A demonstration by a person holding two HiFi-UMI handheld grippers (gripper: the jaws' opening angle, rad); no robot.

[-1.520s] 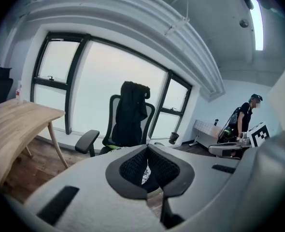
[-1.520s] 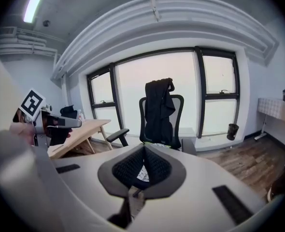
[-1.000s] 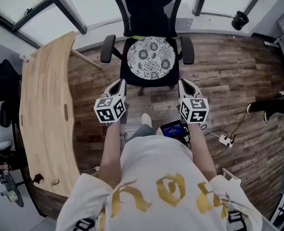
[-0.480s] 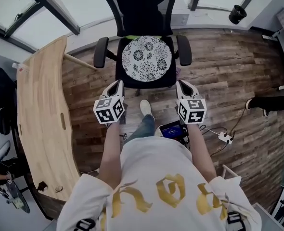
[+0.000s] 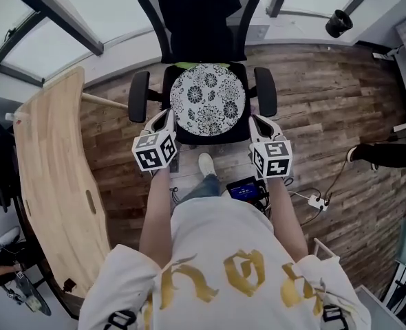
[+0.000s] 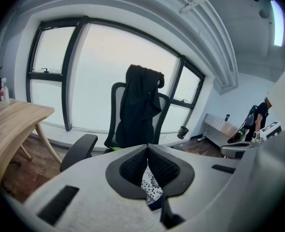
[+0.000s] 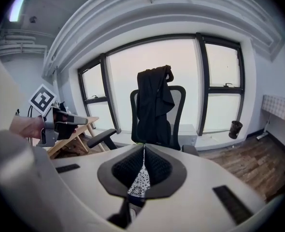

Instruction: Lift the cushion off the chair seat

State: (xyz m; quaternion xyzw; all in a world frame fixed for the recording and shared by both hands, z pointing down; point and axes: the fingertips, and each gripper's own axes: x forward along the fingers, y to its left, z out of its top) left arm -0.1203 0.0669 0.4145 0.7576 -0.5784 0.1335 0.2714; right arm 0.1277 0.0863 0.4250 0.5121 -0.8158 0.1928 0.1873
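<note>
**Op:** Where's the cushion?

**Eng:** The cushion (image 5: 208,100) lies flat on the seat of the chair (image 5: 138,96), straight ahead of you. It's round, white, with a dense black floral print. It covers most of the seat; black seat edge shows at the front and sides. A sliver of green shows at its back edge.

**Op:** And the tools?

**Eng:** Your left tool (image 5: 168,115) is just beside the cushion's front-left edge, near the armrest on your left. Your right tool (image 5: 255,119) mirrors it at the front-right. The head view can't settle whether the tips touch the fabric. Neither one has hold of it.

**Op:** Jaw state?

**Eng:** In the left gripper view, the left tool (image 6: 147,147) has its jaws closed, pads meeting at the tip, nothing clamped. The print of the cushion (image 6: 151,187) shows through the slit lower down, beyond the jaws. In the right gripper view, the right tool (image 7: 143,147) reads the same: jaws together, empty, with the cushion (image 7: 140,180) visible through the gap.

**Op:** Anything else around?

**Eng:** A black jacket (image 5: 199,9) is draped over the backrest. A curved wooden desk (image 5: 51,177) stands to your left, apart from the chair. A device (image 5: 245,188) with a blue screen lies on the plank floor (image 5: 327,115) near your feet.
</note>
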